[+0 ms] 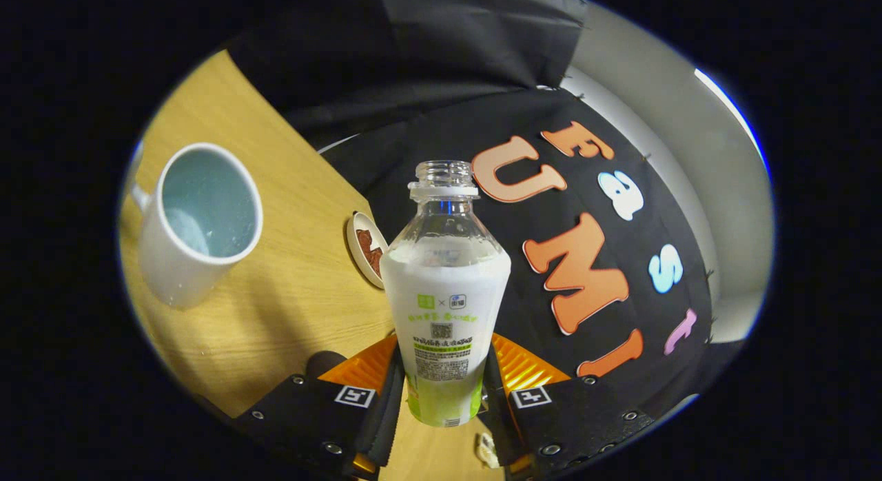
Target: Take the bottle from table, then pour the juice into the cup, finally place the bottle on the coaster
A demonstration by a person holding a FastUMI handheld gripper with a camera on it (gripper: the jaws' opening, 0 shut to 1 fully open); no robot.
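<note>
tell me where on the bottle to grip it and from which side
Grip the bottle on its lower labelled body, side-on, one finger per flank, as the gripper does now. That part is straight-walled; above it the shoulder tapers to a narrow open neck. A low hold probably also leaves the mouth free to tip toward the cup.

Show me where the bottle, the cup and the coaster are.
bottle [444, 295]: gripper view, its white body, held between the fingers.
cup [180, 271]: gripper view, outer wall below the rim.
coaster [358, 243]: gripper view, its pale rim beside the bottle.
</note>
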